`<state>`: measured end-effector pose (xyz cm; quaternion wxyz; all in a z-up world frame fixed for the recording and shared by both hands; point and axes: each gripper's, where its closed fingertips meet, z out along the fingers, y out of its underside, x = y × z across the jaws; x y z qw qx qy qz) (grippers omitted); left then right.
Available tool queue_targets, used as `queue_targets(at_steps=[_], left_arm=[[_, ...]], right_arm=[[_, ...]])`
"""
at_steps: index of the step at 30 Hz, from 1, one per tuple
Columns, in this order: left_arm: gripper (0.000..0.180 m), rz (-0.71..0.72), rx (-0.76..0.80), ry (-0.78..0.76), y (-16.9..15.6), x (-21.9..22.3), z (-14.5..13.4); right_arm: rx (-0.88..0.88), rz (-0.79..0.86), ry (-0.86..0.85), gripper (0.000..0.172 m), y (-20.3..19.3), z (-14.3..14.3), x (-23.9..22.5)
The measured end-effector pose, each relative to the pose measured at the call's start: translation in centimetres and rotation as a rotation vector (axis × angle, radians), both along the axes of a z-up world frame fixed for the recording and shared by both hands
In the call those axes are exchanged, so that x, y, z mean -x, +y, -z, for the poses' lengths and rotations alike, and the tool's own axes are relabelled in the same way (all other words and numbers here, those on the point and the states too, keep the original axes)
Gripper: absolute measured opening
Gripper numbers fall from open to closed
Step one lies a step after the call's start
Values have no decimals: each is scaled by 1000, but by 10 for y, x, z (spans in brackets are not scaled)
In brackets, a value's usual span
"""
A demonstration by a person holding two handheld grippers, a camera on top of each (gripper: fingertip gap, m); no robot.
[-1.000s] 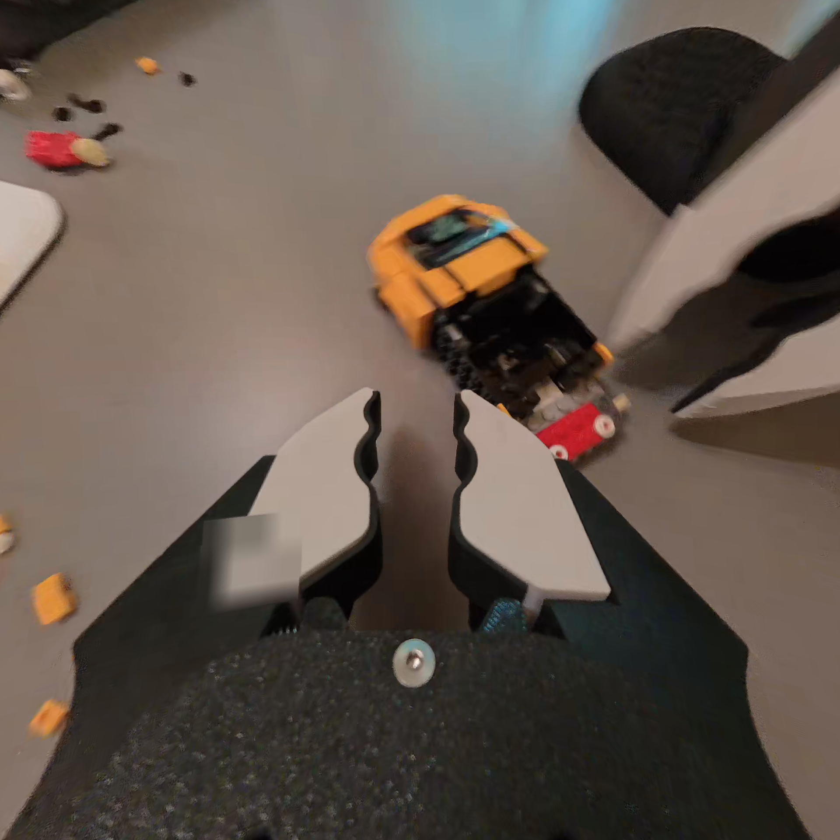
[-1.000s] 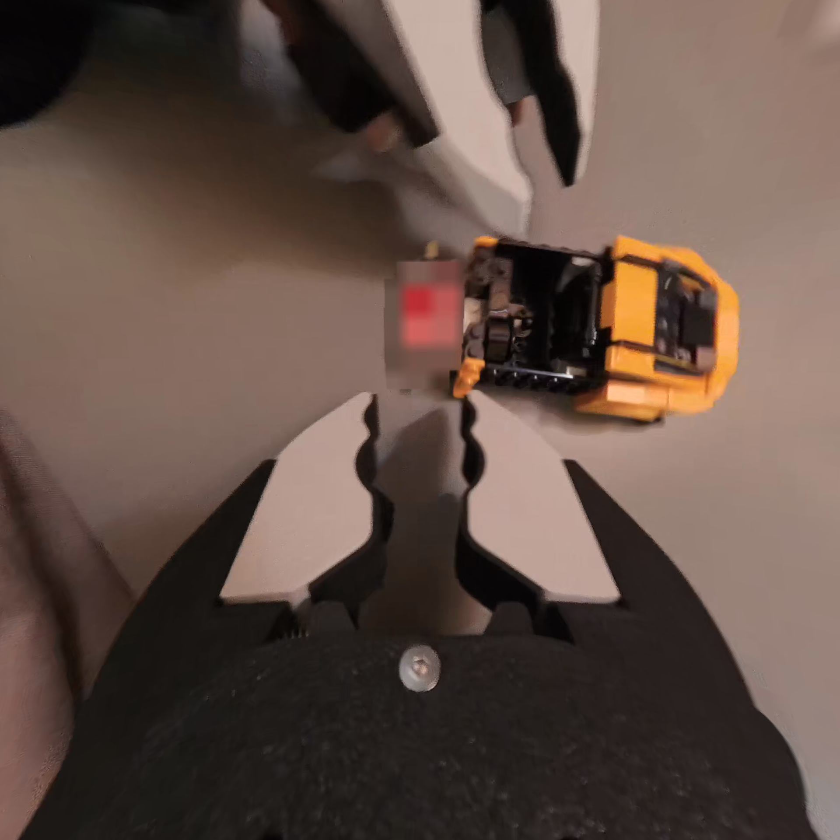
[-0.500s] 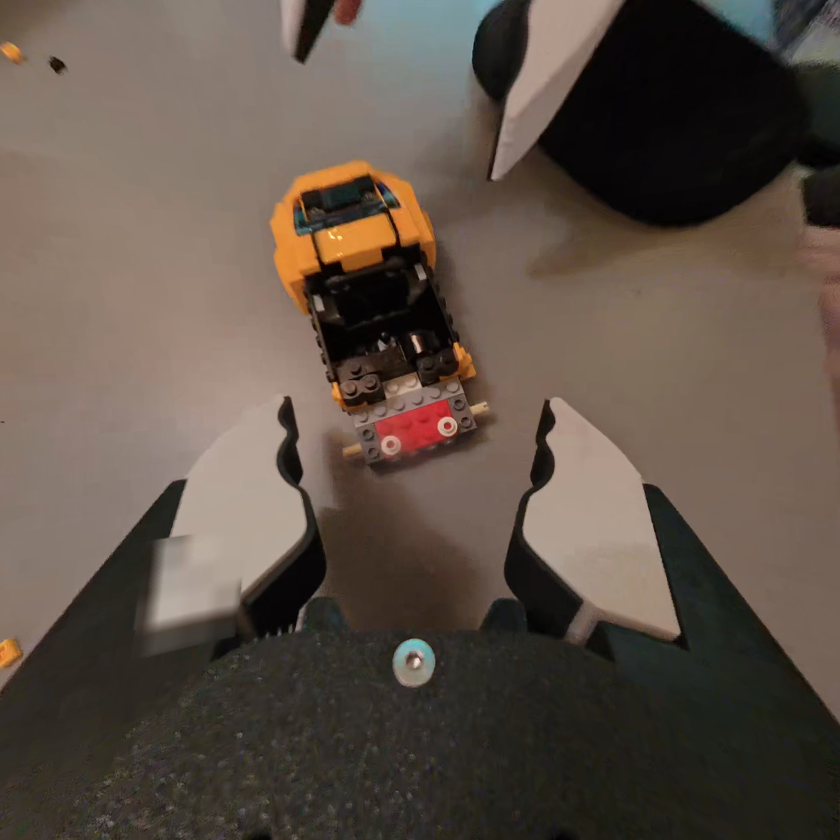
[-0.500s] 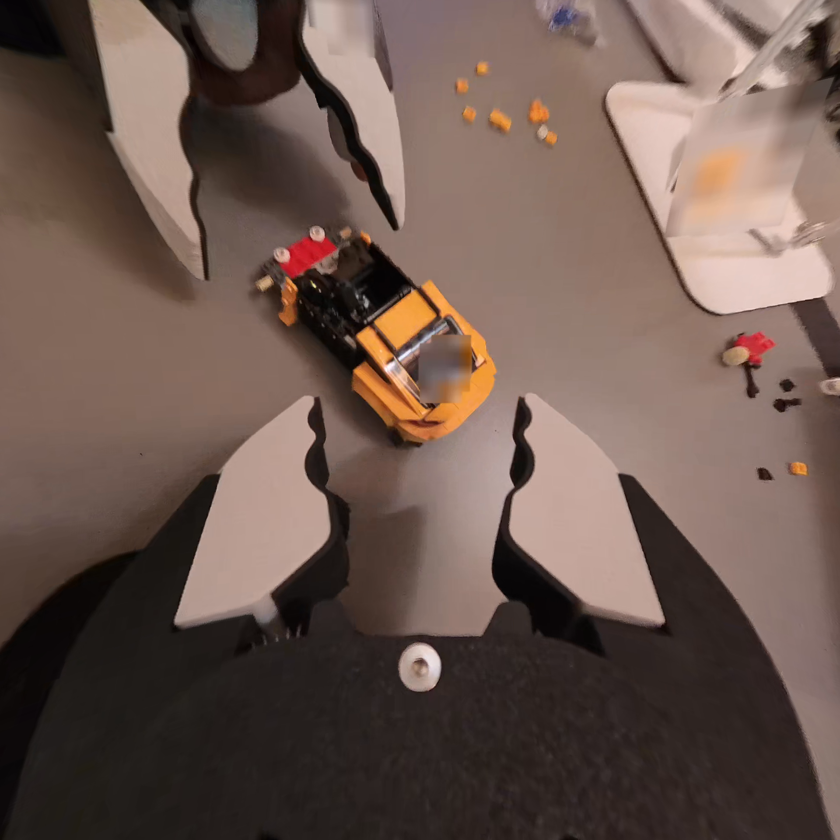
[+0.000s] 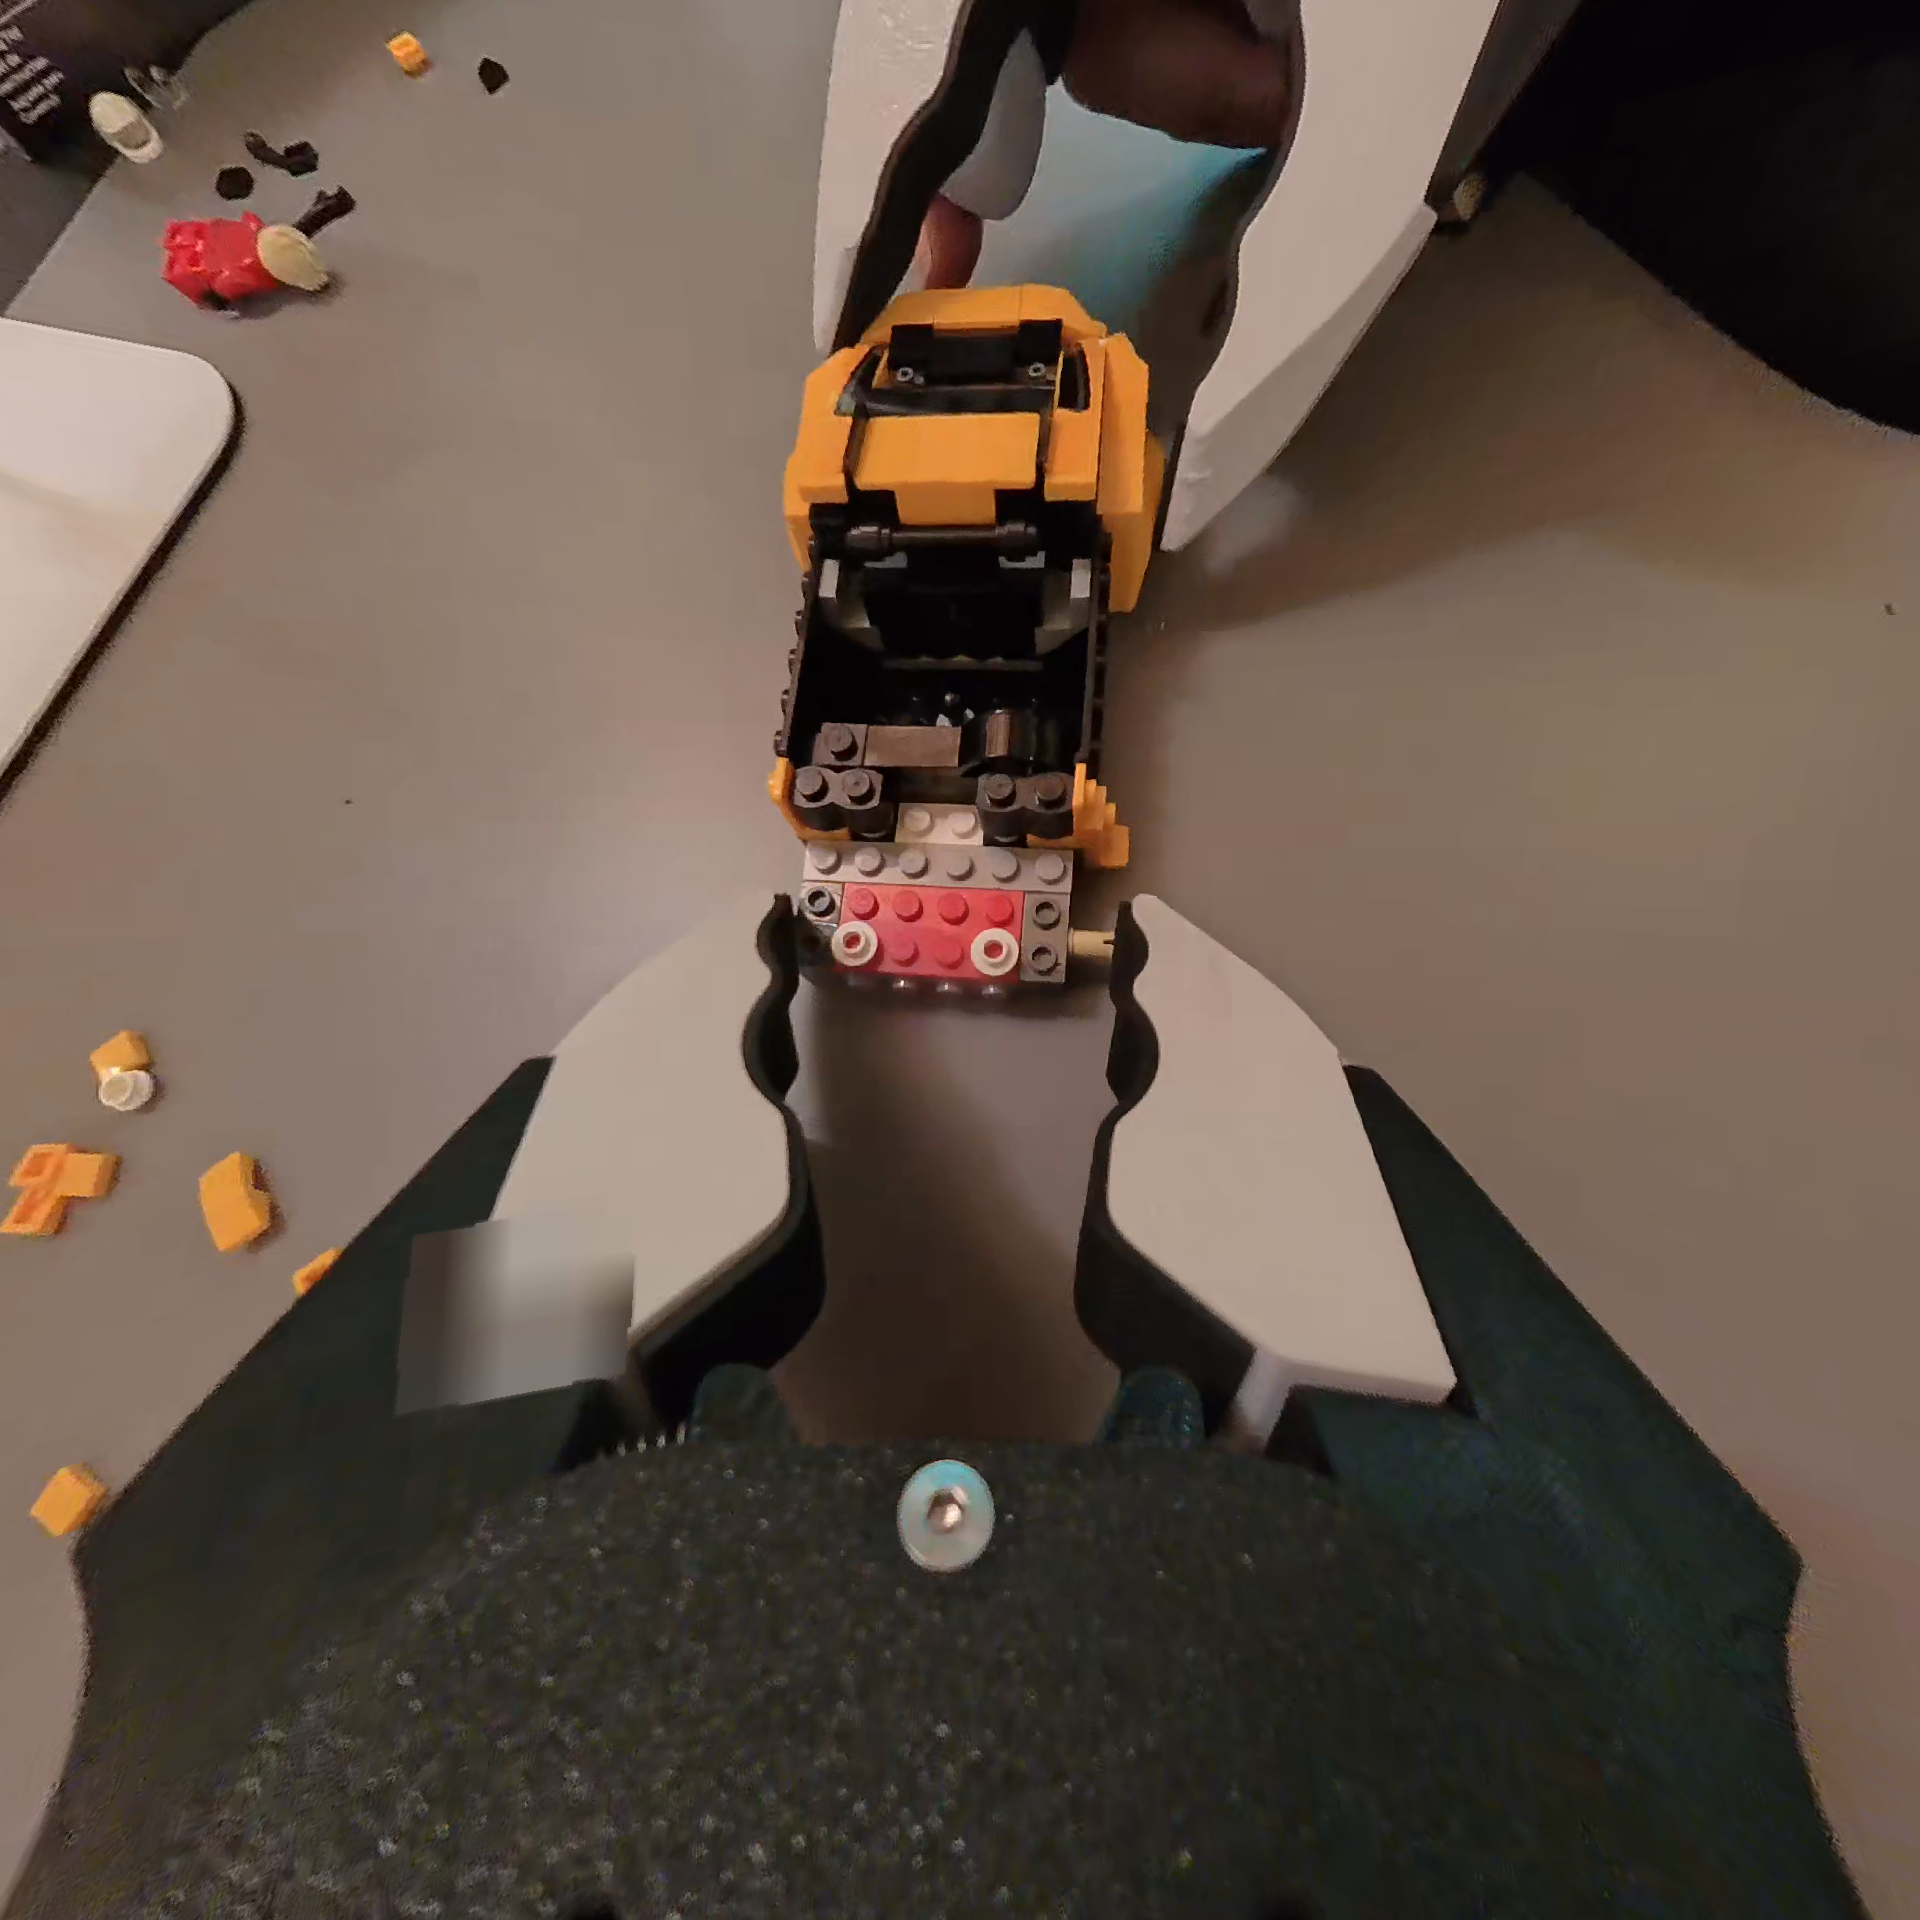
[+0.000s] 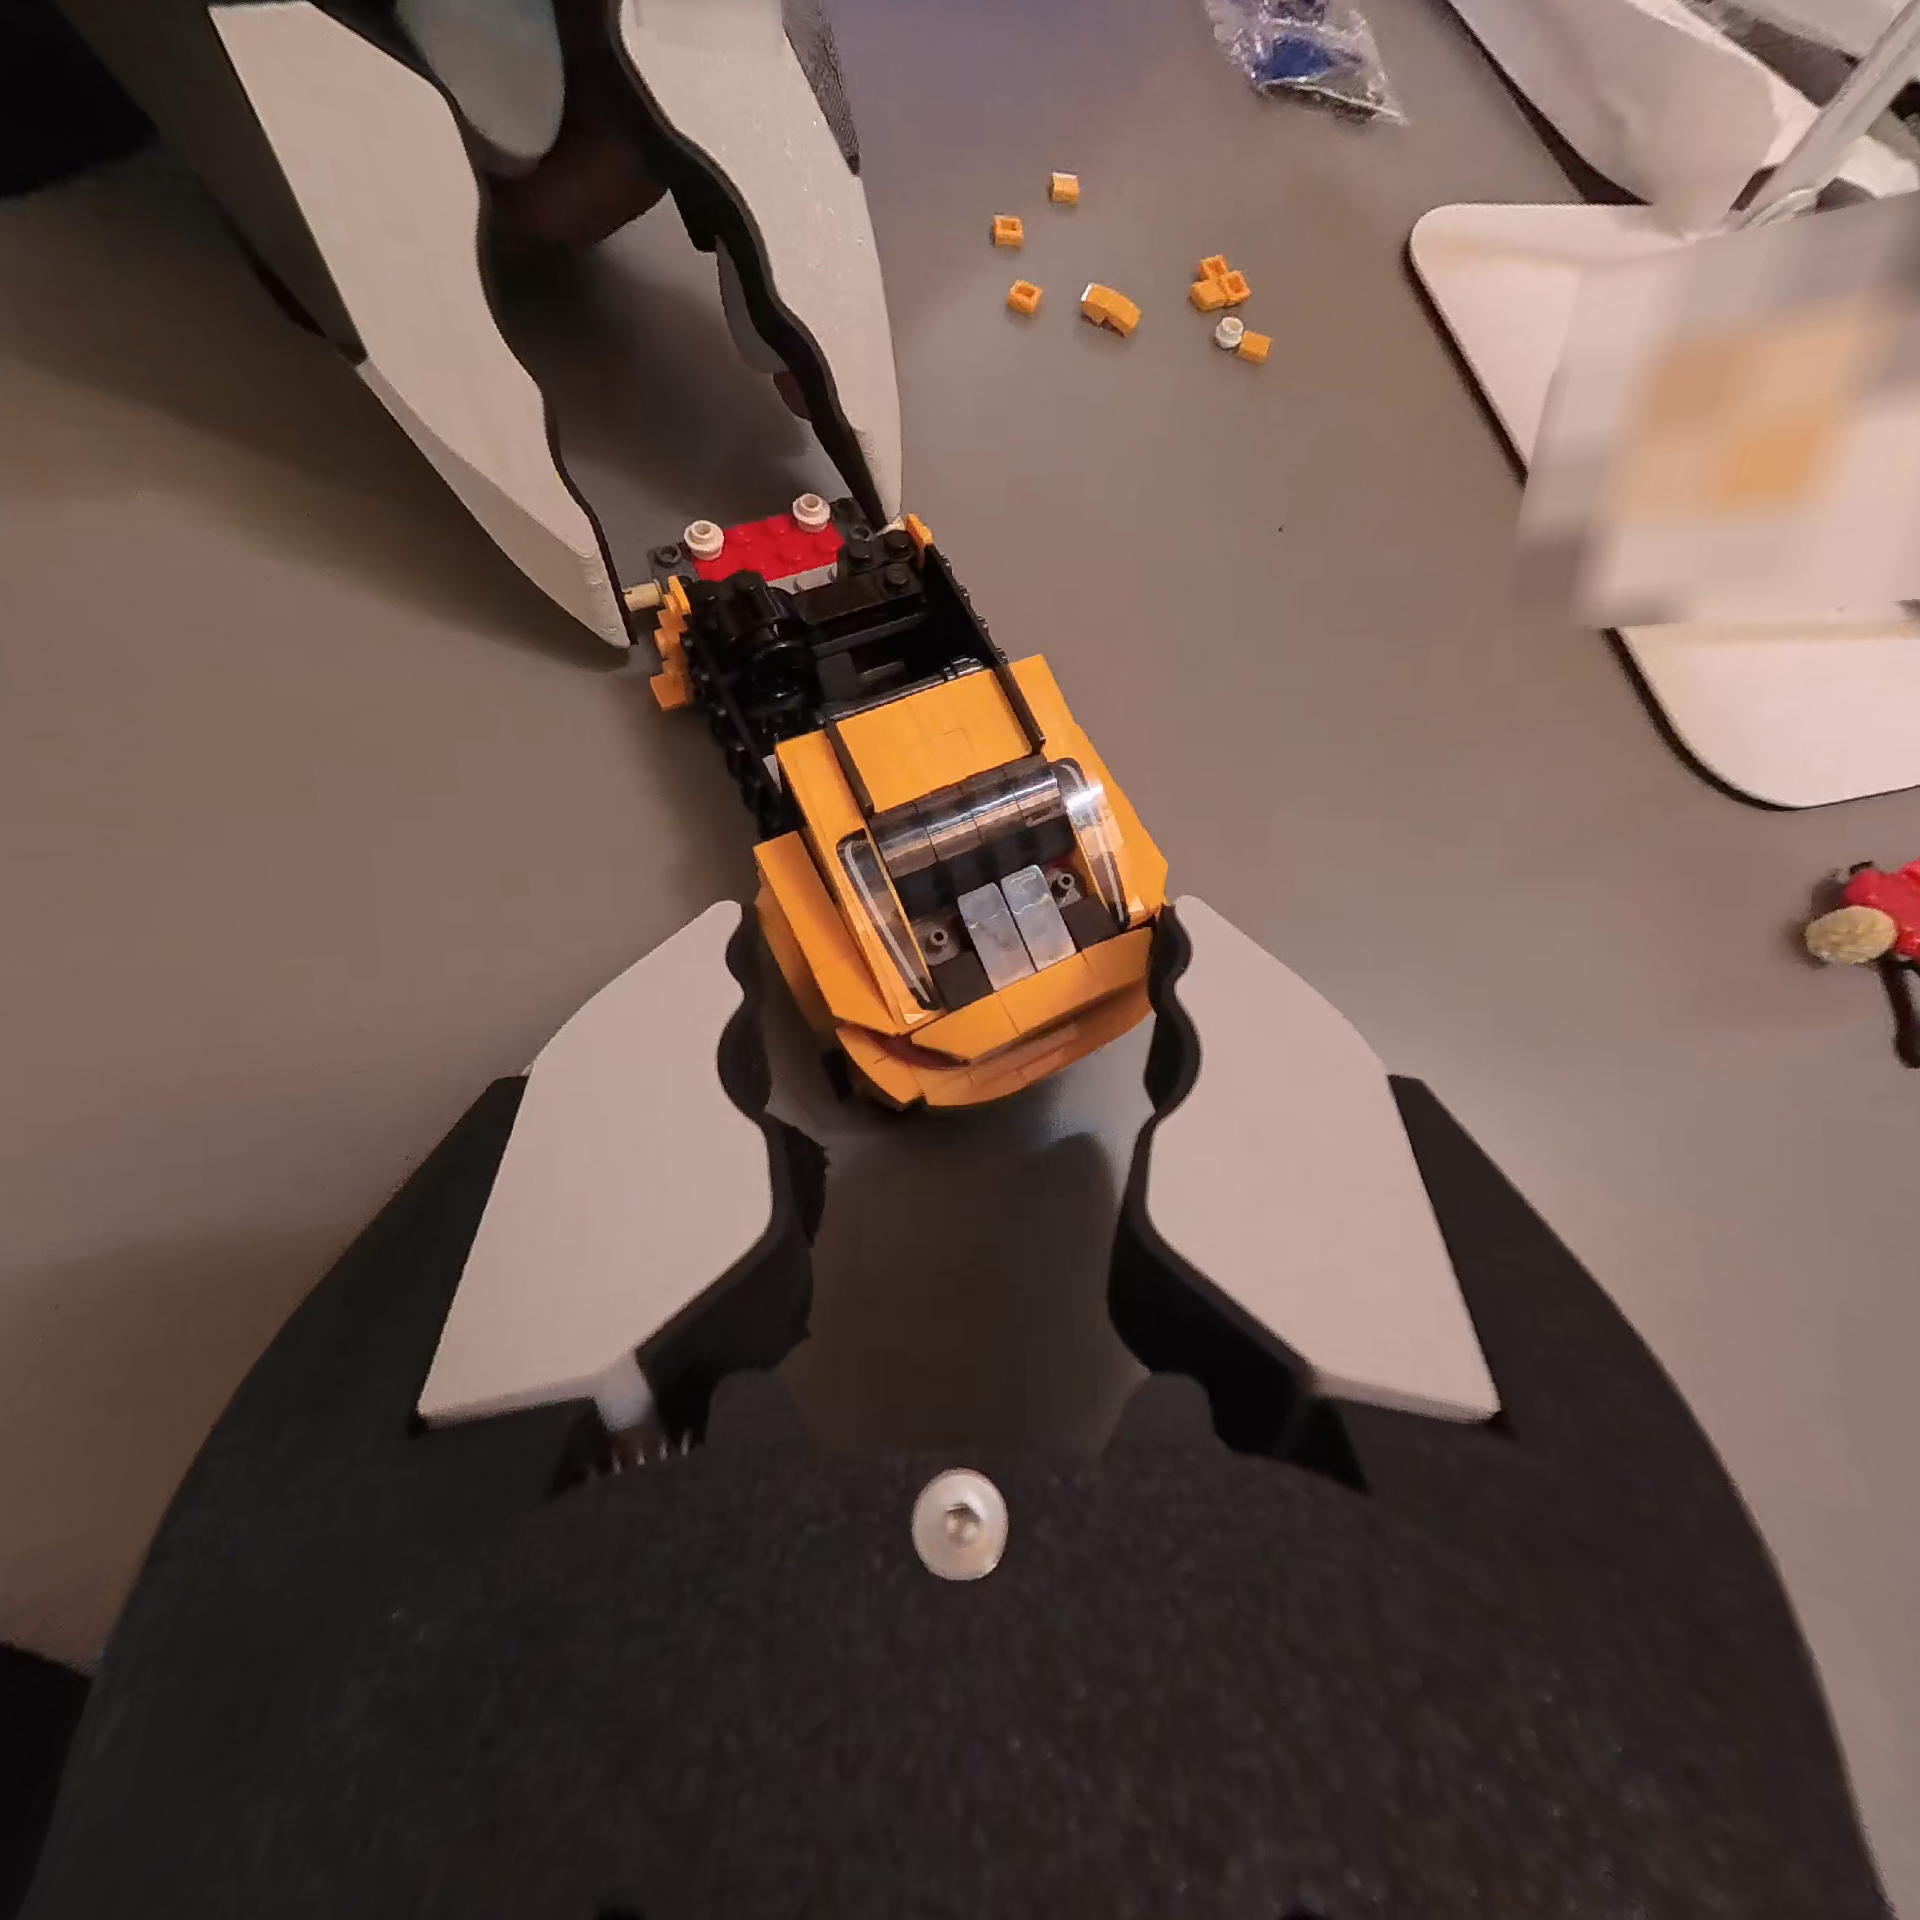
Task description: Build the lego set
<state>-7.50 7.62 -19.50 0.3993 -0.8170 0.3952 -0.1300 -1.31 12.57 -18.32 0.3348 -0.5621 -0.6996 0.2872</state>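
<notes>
Since half a second ago both hand-held grippers have closed in on the orange-and-black toy brick car [image 5: 961,582], one at each end. The left hand-held gripper [image 5: 951,935] has narrowed around the car's unfinished end: one pad covers the corner of the red and grey plates [image 5: 935,925], the other touches the tan axle pin [image 5: 1096,942]. The right hand-held gripper [image 6: 951,935] clasps the orange nose, pads against both flanks. The car sits mid-way on the grey surface [image 5: 468,675]. Loose orange bricks [image 5: 234,1200] lie toward the left edge, beside a white tray [image 5: 83,468] and a red brick figure [image 5: 223,255].
</notes>
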Motion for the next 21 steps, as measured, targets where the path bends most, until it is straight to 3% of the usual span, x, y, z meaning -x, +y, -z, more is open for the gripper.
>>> queue_targets(at_steps=[21], left_arm=[[56, -49, -24, -2, 8, 9, 0]], right_arm=[[-35, 122, 81, 71, 22, -4, 0]])
